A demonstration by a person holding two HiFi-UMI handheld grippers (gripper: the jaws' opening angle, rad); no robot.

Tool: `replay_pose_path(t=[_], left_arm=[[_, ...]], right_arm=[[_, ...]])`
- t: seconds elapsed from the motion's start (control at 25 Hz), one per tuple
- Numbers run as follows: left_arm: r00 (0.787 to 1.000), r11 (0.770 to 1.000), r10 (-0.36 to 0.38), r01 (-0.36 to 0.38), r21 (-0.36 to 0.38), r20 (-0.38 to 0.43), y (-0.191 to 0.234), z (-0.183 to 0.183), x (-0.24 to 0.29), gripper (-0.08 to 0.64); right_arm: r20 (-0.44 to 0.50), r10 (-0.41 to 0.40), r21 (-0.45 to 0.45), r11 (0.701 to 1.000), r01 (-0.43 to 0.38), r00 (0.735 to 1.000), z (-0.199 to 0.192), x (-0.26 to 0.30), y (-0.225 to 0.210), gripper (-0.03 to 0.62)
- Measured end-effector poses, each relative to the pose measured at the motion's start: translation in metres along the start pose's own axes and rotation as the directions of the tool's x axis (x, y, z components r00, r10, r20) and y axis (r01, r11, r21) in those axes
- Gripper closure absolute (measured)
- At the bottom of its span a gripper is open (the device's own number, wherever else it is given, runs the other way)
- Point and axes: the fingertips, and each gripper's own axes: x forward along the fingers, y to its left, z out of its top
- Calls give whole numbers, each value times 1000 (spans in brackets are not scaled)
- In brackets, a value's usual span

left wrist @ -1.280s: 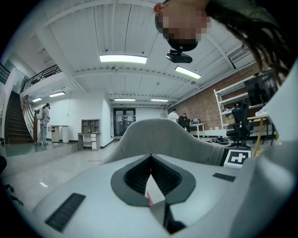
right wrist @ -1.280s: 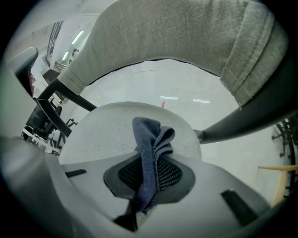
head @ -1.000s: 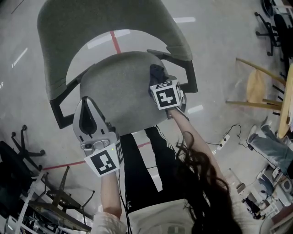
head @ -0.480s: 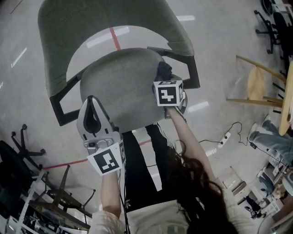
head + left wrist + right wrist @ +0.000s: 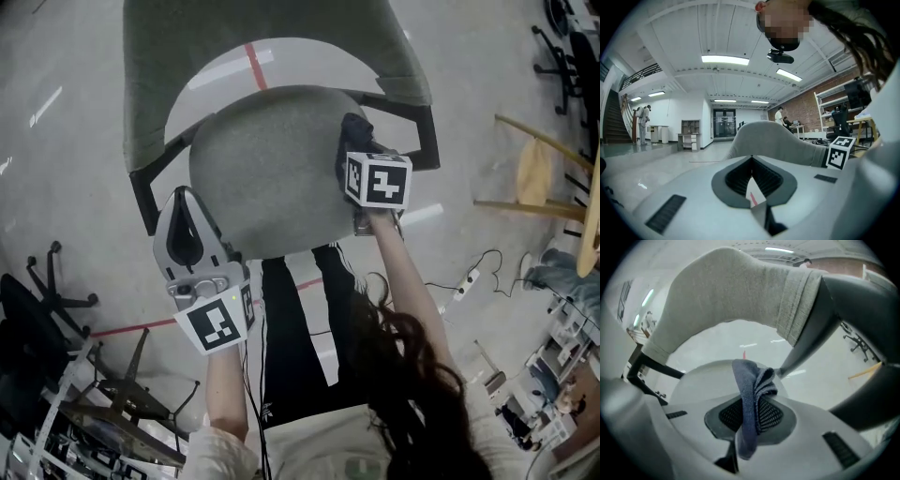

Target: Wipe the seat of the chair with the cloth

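Note:
The grey chair seat [image 5: 262, 173] fills the middle of the head view, with its curved backrest [image 5: 150, 66] behind it. My right gripper [image 5: 358, 145] is at the seat's right edge, beside the black armrest [image 5: 412, 131], and is shut on a dark blue cloth [image 5: 354, 129]. In the right gripper view the cloth [image 5: 752, 394] hangs bunched between the right gripper's [image 5: 751, 380] jaws, over the seat [image 5: 708, 378]. My left gripper [image 5: 183, 197] hovers at the seat's front left edge, shut and holding nothing. Its closed tips [image 5: 751, 158] point toward the backrest [image 5: 773, 140].
Office chair bases [image 5: 47, 300] stand at the left and a wooden chair [image 5: 534, 178] at the right. A power strip with its cable [image 5: 469, 279] lies on the floor. Red tape [image 5: 253, 64] marks the floor behind the seat. The person's dark trousers [image 5: 300, 328] are just in front of the seat.
The right gripper with the cloth has slid a little along the seat's right edge toward the armrest. The left gripper has kept its place at the front left.

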Motion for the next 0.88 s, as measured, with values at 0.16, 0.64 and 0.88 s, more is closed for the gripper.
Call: replay_pose_path(t=[0.16,0.64,0.88], left_arm=[[999,999,45,-45,-22,-1,30,4,-16,546],[984,985,171,-171,10,-42,104,-10,-71,546],[972,975,221,-223,-11,-84,122,-34,-87,546]], right_arm=[[85,227,69,970,-233,970,31,-24,77,535],[-80,699,58,715,-697,710,-57,-84,327,535],[-217,692,137,720,-681,688,-130,-45,348,535]])
